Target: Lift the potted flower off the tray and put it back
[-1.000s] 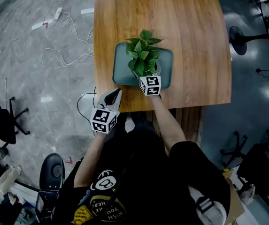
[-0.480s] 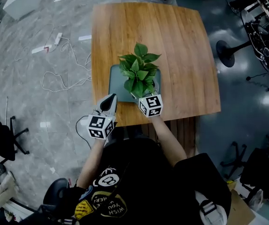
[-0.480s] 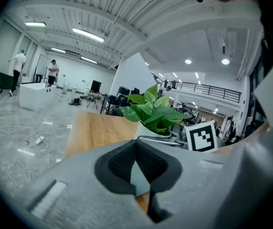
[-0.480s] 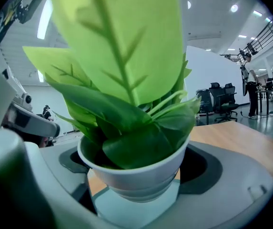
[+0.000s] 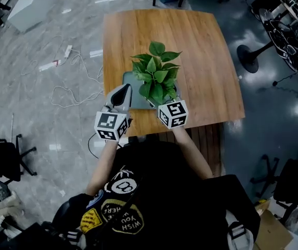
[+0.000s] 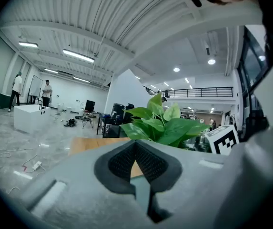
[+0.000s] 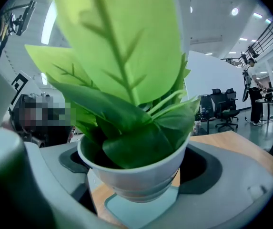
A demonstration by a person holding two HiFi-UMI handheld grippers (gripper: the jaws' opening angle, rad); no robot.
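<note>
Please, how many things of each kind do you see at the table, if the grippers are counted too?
potted flower: 1
tray: 1
grippers: 2 (left gripper, right gripper)
Total: 4

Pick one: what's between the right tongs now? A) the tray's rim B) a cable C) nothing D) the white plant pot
D: the right gripper view shows the white pot sitting between the right tongs, one pad on each side of it.
</note>
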